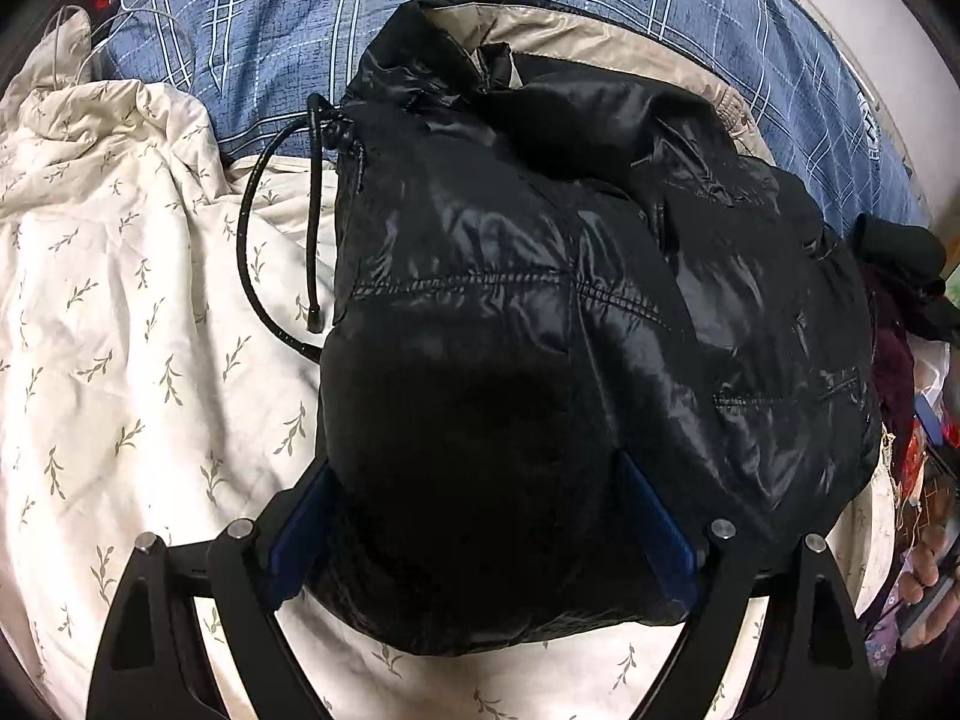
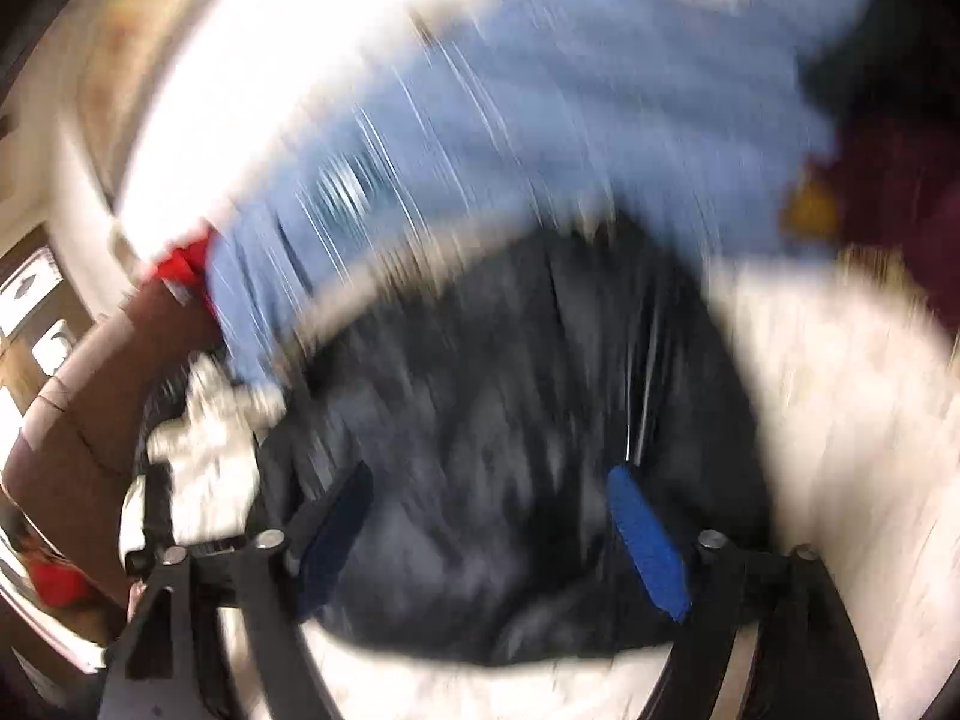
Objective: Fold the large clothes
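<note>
A shiny black puffer jacket (image 1: 540, 300) lies folded into a bundle on the bed, with beige lining (image 1: 540, 18) showing at its far edge. A black drawstring cord (image 1: 276, 228) trails off its left side. My left gripper (image 1: 474, 462) stands wide, its blue pads (image 1: 660, 528) flanking the near end of the bundle without visibly squeezing it. The right wrist view is badly blurred. There my right gripper (image 2: 489, 474) is open wide over the same jacket (image 2: 510, 390), whose fabric lies between its blue pads (image 2: 648, 546).
A cream sheet with a leaf print (image 1: 120, 300) covers the bed to the left and front. A blue plaid quilt (image 1: 270, 12) lies behind the jacket. Dark red and black clothes (image 1: 894, 360) are heaped at the right, beside a person's hand (image 1: 924, 576). A brown sleeve (image 2: 90, 420) shows at left.
</note>
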### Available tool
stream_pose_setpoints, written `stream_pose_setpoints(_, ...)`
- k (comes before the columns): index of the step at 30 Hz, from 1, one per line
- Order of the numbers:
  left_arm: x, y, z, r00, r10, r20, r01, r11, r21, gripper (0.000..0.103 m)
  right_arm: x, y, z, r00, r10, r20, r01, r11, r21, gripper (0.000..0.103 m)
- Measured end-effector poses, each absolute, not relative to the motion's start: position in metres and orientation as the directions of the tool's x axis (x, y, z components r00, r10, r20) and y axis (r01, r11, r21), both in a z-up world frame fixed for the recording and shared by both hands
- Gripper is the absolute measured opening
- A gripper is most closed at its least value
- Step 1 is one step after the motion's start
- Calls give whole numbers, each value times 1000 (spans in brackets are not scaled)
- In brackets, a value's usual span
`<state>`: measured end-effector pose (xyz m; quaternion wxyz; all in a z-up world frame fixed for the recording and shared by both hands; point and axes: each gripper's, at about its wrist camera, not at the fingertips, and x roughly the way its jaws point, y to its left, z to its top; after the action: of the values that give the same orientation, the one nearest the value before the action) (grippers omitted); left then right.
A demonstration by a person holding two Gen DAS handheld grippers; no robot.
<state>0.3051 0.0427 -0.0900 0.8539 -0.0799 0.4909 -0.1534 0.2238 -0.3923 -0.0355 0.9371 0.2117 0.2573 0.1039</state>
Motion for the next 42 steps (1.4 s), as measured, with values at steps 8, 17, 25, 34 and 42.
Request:
stream_pose_setpoints(8, 300, 48, -102, 456, -336, -824, 175, 942, -288, 91, 222, -414, -52, 808, -9, -589, 180, 956, 232, 103)
stream_pose_setpoints(17, 301, 46, -126, 404, -367, -838, 142, 930, -339, 98, 241, -466, -110, 681, 202, -704, 163, 895, 415, 103)
stream_pose_setpoints(25, 302, 83, -133, 408, -480, -777, 63, 863, -501, 98, 241, -457, -132, 634, 289, -717, 141, 869, 474, 99)
stream_pose_setpoints(34, 299, 100, -147, 388, -504, -772, 46, 847, -530, 98, 210, -477, -129, 689, 281, -668, 237, 784, 574, 87)
stream_pose_setpoints(42, 299, 90, -154, 371, -504, -780, 43, 848, -528, 98, 203, -476, -128, 714, 293, -636, 233, 757, 611, 102)
